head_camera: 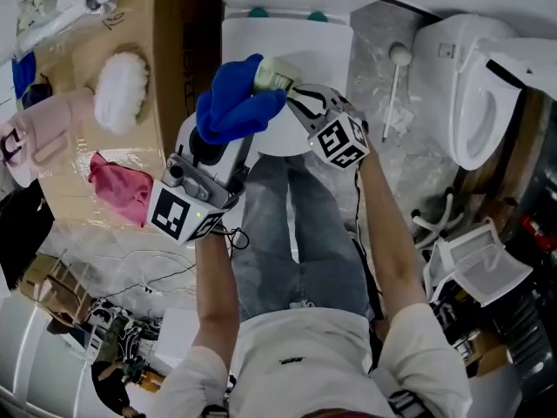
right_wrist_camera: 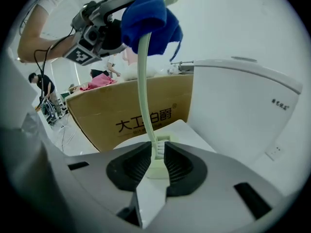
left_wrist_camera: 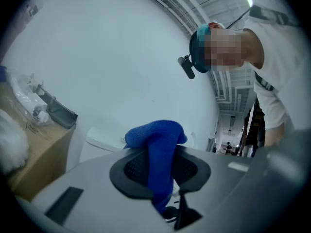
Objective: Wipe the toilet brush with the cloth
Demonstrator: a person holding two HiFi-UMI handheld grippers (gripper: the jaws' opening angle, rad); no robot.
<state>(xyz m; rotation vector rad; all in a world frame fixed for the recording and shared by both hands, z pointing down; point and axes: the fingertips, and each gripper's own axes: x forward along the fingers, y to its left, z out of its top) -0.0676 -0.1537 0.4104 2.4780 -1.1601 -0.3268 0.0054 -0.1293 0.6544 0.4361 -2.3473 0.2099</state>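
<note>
A blue cloth (head_camera: pixel 233 104) hangs from my left gripper (head_camera: pixel 219 138), whose jaws are shut on it; in the left gripper view the cloth (left_wrist_camera: pixel 158 154) runs down between the pads. My right gripper (head_camera: pixel 294 94) is shut on the ribbed end of a pale green toilet brush (right_wrist_camera: pixel 144 72). The brush's thin stem rises from the right gripper (right_wrist_camera: pixel 156 160) into the cloth (right_wrist_camera: pixel 150 16), which is bunched around its far end. In the head view, a pale green part of the brush (head_camera: pixel 277 75) shows beside the cloth. Both grippers are held over a white toilet lid (head_camera: pixel 287 55).
A cardboard box (head_camera: pixel 130 33) stands at the left with a white fluffy brush head (head_camera: pixel 120 90) and a pink cloth (head_camera: pixel 122 190) on it. A second toilet (head_camera: pixel 474 94), a white stick brush (head_camera: pixel 396 81) and a white plastic holder (head_camera: pixel 474 264) are at the right.
</note>
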